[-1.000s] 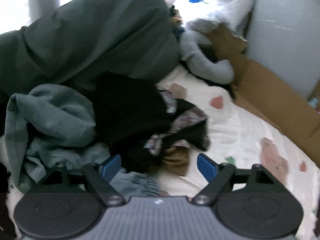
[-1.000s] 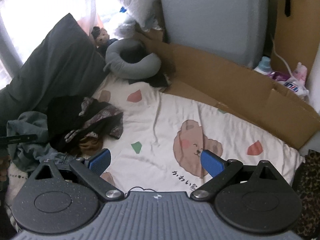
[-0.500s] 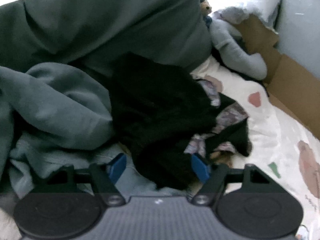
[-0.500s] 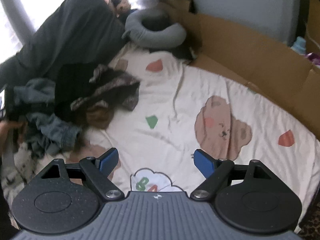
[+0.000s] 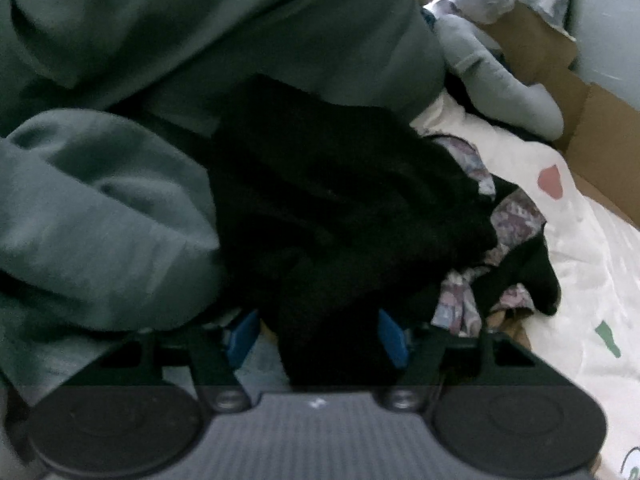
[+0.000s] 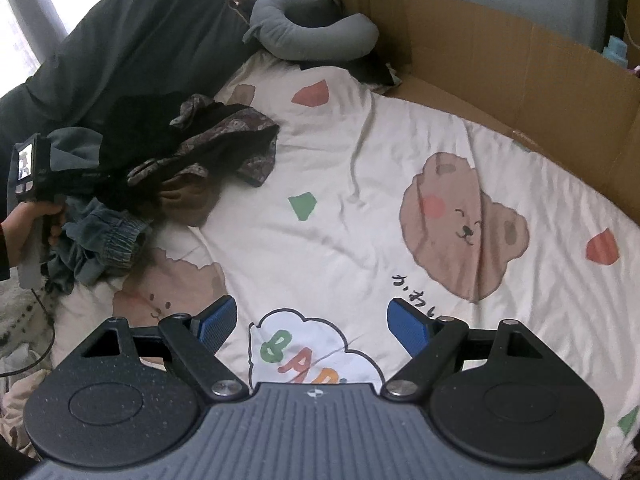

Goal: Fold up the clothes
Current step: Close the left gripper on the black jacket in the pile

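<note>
A white bear-print sheet covers the bed, with brown cardboard along its far edge and a grey curved pillow near the top. The pile of clothes lies on the sheet's left side. The left gripper is closing its 2 jaws around a black garment from that pile. The right gripper hovers over bare sheet, jaws spread wide, holding nothing.
</note>
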Action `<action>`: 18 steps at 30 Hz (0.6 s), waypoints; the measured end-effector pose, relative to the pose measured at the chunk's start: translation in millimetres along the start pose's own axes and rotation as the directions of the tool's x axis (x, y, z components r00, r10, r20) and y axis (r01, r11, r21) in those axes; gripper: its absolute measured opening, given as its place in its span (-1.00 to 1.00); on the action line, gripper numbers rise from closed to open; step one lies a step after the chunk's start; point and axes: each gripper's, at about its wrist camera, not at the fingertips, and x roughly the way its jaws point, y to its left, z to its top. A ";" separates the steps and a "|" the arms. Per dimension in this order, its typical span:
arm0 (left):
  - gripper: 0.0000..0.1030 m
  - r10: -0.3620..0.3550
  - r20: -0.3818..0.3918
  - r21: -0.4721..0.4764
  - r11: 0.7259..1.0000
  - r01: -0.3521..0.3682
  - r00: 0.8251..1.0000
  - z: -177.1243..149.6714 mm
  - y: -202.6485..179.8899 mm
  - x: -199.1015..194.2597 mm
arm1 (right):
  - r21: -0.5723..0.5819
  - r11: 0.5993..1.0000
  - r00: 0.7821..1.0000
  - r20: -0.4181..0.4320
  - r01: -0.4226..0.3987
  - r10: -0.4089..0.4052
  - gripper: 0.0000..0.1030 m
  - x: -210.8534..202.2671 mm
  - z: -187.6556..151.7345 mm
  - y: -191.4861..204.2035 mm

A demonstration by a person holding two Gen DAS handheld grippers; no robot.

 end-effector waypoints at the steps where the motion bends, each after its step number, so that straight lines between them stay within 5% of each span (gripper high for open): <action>1: -0.16 0.000 0.006 -0.009 1.000 0.000 1.000 -1.2 0.9 1.1 | 0.001 1.000 1.000 0.004 -0.003 0.003 0.69 3.6 -2.3 -0.3; 3: -0.81 0.005 0.004 -0.041 0.999 -0.005 1.000 -4.2 3.5 3.3 | 0.009 1.000 1.000 0.009 -0.008 0.008 0.69 10.8 -5.9 -1.3; 12: -0.84 -0.093 -0.004 -0.114 0.989 0.092 0.996 -16.3 0.4 -19.5 | 0.018 0.999 0.999 0.002 -0.046 0.046 0.69 36.0 -21.4 2.5; 18: -0.85 -0.221 -0.005 -0.165 0.962 0.217 0.975 -27.3 -24.6 -41.1 | 0.023 0.998 0.998 -0.019 -0.057 0.057 0.69 43.6 -31.7 2.9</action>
